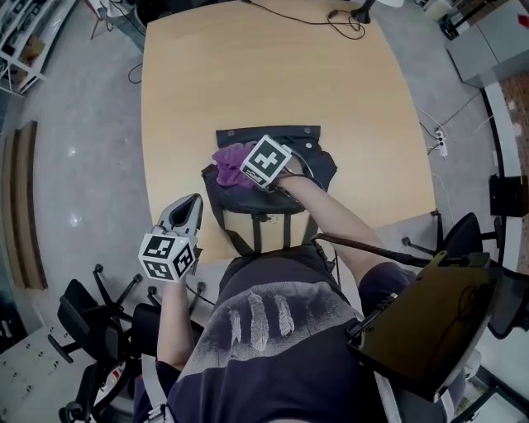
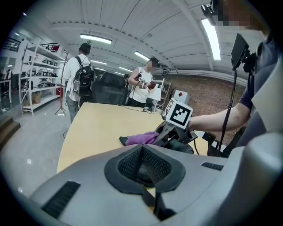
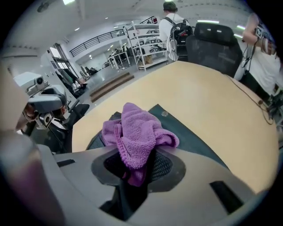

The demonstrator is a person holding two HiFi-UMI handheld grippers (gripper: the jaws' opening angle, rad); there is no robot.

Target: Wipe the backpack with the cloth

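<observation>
A dark backpack [image 1: 273,194] lies flat near the front edge of the wooden table [image 1: 248,74], with its straps toward me. A crumpled purple cloth [image 1: 231,165] rests on its left part. My right gripper [image 1: 245,171] is shut on the cloth [image 3: 135,132], which bunches out between the jaws over the backpack's dark panel [image 3: 190,134]. My left gripper [image 1: 192,204] hovers at the table's front left edge, clear of the backpack, jaws shut and holding nothing. In the left gripper view, the cloth [image 2: 139,139] and backpack [image 2: 181,146] lie ahead of that gripper [image 2: 143,165].
Black cables [image 1: 331,21] trail across the table's far end. Office chairs [image 1: 91,306] stand at my lower left and another [image 3: 214,42] at the far side. Two people [image 2: 79,79] stand beyond the table. A power strip [image 1: 438,136] lies on the floor to the right.
</observation>
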